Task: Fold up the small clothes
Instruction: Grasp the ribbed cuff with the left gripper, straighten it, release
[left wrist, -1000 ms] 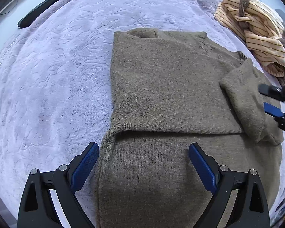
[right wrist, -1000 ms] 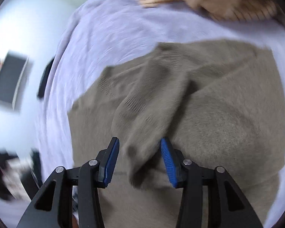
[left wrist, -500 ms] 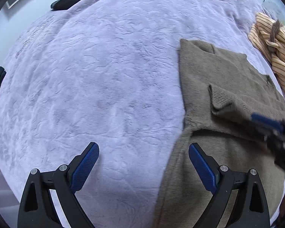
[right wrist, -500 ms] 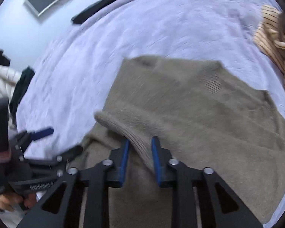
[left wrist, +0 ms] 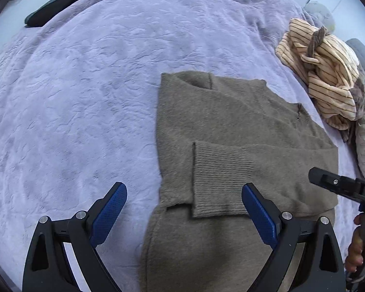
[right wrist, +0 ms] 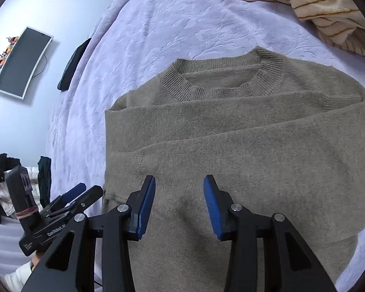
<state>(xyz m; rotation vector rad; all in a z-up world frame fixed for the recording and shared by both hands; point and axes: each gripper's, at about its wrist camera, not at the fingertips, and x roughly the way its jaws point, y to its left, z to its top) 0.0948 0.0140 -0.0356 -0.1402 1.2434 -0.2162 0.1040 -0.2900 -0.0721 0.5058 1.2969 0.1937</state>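
Both sleeves of the brown sweater [right wrist: 243, 146] now lie folded across its chest, the ribbed cuff [left wrist: 219, 177] of the upper one resting flat just short of the garment's left edge, and the sweater itself lies spread on the lilac blanket [left wrist: 85, 97], neckline away from the person. Right gripper [right wrist: 179, 204]: jaws parted with nothing between them, having just been opening; they hang over the lower body of the sweater, clear of the cloth as far as can be told. Left gripper [left wrist: 184, 215]: jaws spread wide and empty, poised over the sweater's left edge and the cuff. A striped garment [left wrist: 323, 73] sits heaped beside the sweater's far right shoulder, near but apparently not touching. Assessment: sleeve folding looks complete, and the step in hand is judged to be the lengthwise fold, hem up to shoulders. Recommended practice: take the hem at its two corners, one gripper to each, pinching both layers of knit; lift only enough to clear the blanket so the folded sleeves are not dragged out of place; carry both corners forward at an even pace and lay them square to the shoulder line. Risk noted: thick knit may slip from a shallow pinch.
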